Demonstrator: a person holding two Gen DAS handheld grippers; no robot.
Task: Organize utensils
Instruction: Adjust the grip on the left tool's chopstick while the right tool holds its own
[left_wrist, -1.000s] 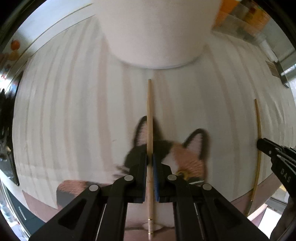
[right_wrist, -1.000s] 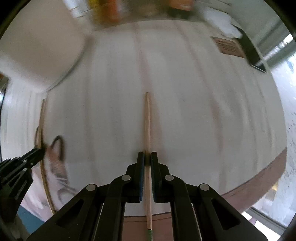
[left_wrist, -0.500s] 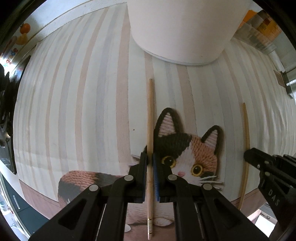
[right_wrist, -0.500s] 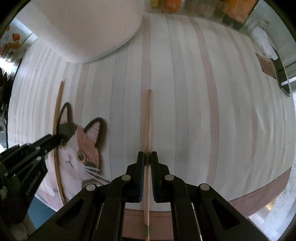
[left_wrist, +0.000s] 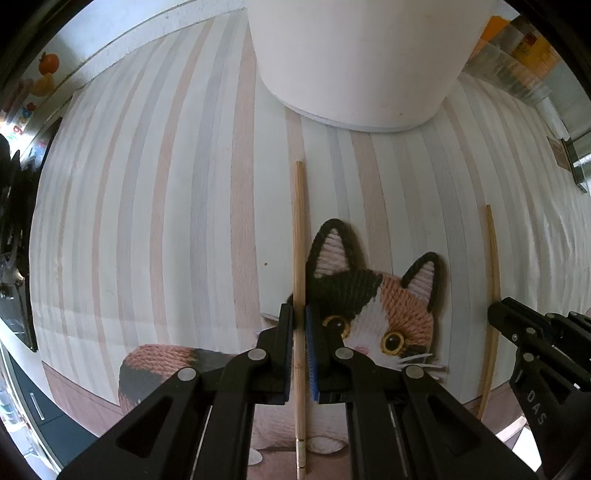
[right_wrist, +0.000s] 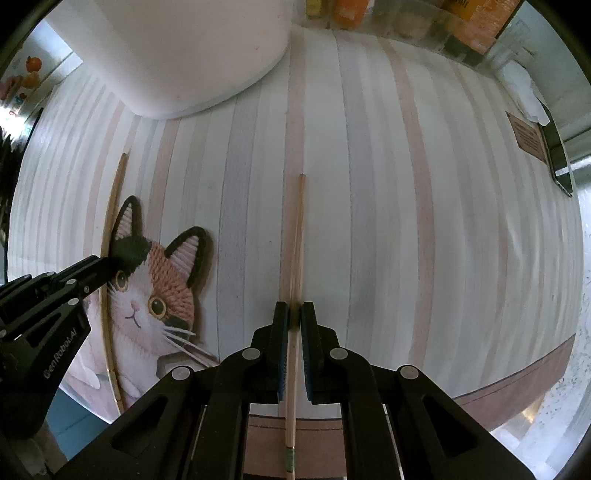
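- I see a striped tablecloth (left_wrist: 155, 221) with a knitted-look cat print (left_wrist: 369, 314) filling both views.
- A white container (left_wrist: 354, 59) stands at the top of the frame.
- My left gripper (left_wrist: 299, 321) pinches one chopstick (left_wrist: 299, 236), low centre.
- My right gripper (right_wrist: 293, 317) clamps the other chopstick (right_wrist: 297, 236), also low centre.
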